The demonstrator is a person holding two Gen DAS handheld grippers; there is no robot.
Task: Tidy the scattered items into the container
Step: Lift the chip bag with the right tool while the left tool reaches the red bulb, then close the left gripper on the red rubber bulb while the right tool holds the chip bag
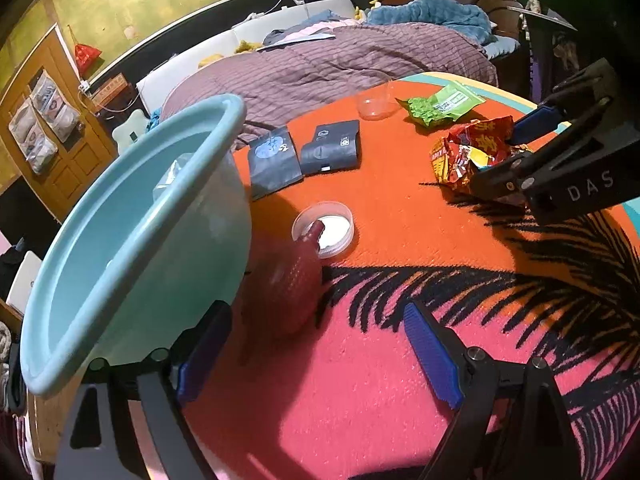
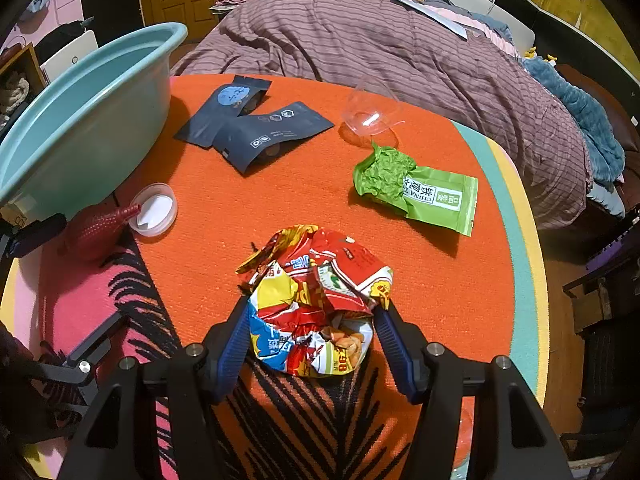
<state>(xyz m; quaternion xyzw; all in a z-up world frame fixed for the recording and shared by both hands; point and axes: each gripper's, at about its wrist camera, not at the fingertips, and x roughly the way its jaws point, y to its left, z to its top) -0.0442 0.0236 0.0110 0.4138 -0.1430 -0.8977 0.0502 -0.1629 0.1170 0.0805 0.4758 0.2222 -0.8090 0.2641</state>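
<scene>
My right gripper [image 2: 314,340] is shut on a crumpled red and yellow snack bag [image 2: 320,300], one blue pad pressing each side, low over the orange mat. In the left wrist view the same bag [image 1: 472,152] shows at the right between those fingers. My left gripper [image 1: 316,356] stands open beside the teal basin [image 1: 120,240]. A red dotted bottle-shaped item [image 1: 292,280] lies just ahead of its fingertips, untouched, with its neck in a white lid [image 1: 328,228]. Two dark blue pouches [image 2: 256,132], a green packet [image 2: 432,196] and a clear plastic cup [image 2: 368,116] lie further back.
The round mat [image 2: 460,280] has a teal and yellow border at the right, with floor beyond. A bed with a purple striped quilt [image 2: 400,40] stands behind it. The basin [image 2: 80,120] fills the left side, and something clear [image 1: 176,176] lies inside it.
</scene>
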